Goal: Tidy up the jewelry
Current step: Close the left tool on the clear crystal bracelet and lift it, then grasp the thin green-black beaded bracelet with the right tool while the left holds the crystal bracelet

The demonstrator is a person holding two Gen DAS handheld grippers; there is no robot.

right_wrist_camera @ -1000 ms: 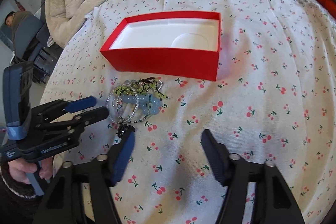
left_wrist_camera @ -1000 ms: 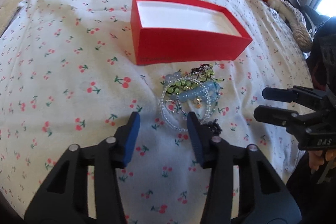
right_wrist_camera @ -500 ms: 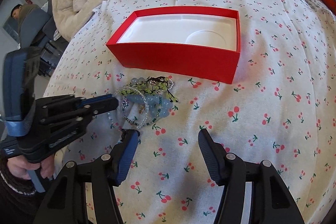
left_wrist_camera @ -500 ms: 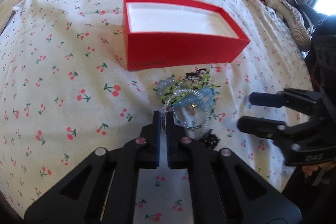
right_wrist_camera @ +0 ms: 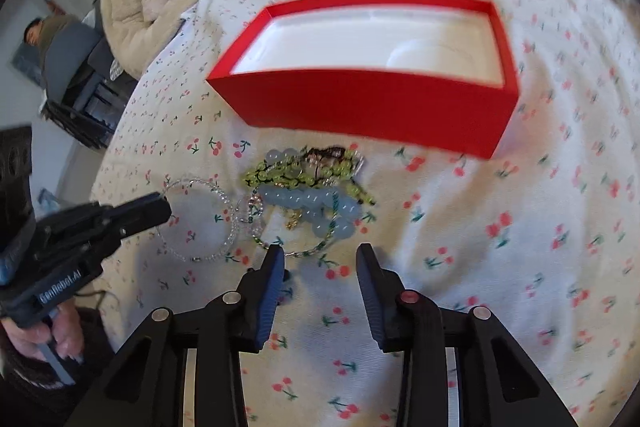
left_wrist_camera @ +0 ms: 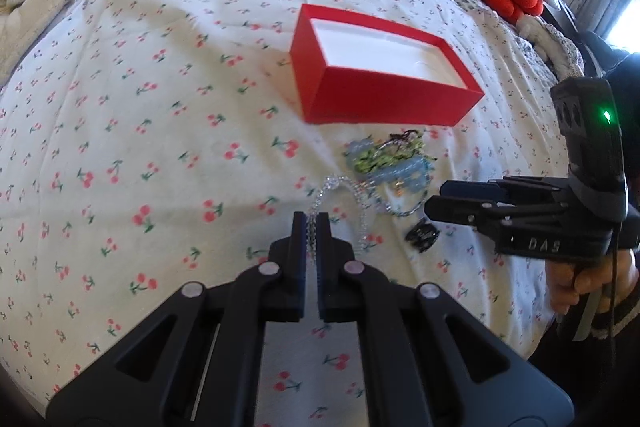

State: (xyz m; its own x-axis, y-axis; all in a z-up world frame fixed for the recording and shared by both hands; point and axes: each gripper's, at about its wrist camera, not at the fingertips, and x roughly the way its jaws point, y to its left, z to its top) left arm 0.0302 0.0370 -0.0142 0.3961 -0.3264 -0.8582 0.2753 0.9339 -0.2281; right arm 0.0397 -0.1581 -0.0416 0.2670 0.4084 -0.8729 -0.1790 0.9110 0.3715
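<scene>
The left gripper pinches the clear-bead bracelet, drawing it clear of the tangled jewelry pile for separate transfer. The right gripper, fingers spread, hovers just before the pile. The red box stands open beyond, receiving side up

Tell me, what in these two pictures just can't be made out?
- Small black piece: in the left view too small to identify; in the right view hidden behind the right gripper.
- Jewelry pile: strands overlap, so their count is unclear in both views.
- Clear bracelet: the part inside the left gripper is covered by its pads.
- Red box: its near walls hide part of the floor; motion blur softens it in the right view.
</scene>
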